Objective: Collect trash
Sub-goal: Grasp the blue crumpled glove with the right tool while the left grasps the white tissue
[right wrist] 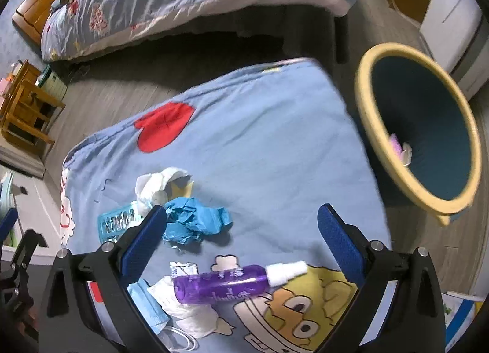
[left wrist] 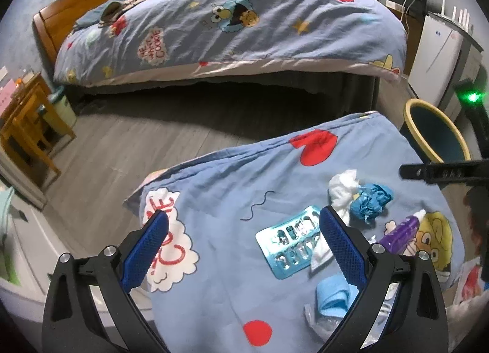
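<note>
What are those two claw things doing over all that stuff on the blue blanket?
A person is holding two grabber tools to pick up trash. Both the left gripper and the right gripper are open and holding nothing right now. On the blanket lie a purple spray bottle, a crumpled blue paper, a white tissue and a teal blister pack. The yellow-rimmed bin waits beside the blanket with a pinkish scrap already inside.

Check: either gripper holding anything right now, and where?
Nothing held. Left gripper and right gripper are both open, with no trash between the fingers.
</note>
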`<state>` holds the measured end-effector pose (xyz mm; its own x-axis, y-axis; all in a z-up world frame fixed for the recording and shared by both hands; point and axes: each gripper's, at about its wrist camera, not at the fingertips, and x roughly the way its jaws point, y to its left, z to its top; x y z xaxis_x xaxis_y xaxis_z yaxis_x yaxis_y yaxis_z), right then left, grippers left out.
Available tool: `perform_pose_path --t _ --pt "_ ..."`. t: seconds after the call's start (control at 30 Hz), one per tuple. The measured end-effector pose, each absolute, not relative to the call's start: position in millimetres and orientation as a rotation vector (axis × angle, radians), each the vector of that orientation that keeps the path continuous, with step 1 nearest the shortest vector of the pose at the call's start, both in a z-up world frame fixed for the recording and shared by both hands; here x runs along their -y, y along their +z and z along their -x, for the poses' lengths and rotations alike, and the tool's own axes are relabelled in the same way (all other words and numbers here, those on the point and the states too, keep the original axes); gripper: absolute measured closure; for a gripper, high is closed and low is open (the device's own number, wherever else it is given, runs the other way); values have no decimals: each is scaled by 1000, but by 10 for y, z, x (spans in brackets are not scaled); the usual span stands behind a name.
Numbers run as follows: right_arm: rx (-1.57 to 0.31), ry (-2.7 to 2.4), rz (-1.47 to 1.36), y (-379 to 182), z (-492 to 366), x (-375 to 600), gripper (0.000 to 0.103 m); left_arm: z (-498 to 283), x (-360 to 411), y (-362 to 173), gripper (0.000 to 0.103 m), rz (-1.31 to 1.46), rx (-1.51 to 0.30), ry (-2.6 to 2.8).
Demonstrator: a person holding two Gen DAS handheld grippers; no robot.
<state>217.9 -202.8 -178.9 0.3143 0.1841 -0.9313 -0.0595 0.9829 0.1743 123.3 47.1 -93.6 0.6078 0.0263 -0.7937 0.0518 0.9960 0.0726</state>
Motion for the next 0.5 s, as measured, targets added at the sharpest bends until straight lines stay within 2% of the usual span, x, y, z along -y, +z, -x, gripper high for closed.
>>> perform_pose_path --t 0.07,0.27,0.37,0.43,0.5 --pt "-1256 180 -110 -1852 -2201 1973 7 -1280 -480 -972 5 -84 -929 -14" --pt "-1333 239 -148 -2051 -2244 1867 33 -1378 -423 -1076 5 -90 -957 -21" --pt "-1365 274 -147 -2133 -2241 1807 51 -1400 -374 -1125 5 -106 -967 -25" --pt "-1375 295 -157 -2149 -2240 1805 74 -1419 -331 -1160 5 -115 -977 -28" --pt "-1368 313 -177 -2112 -2244 1821 83 -1435 -291 -1186 5 -119 -982 -32"
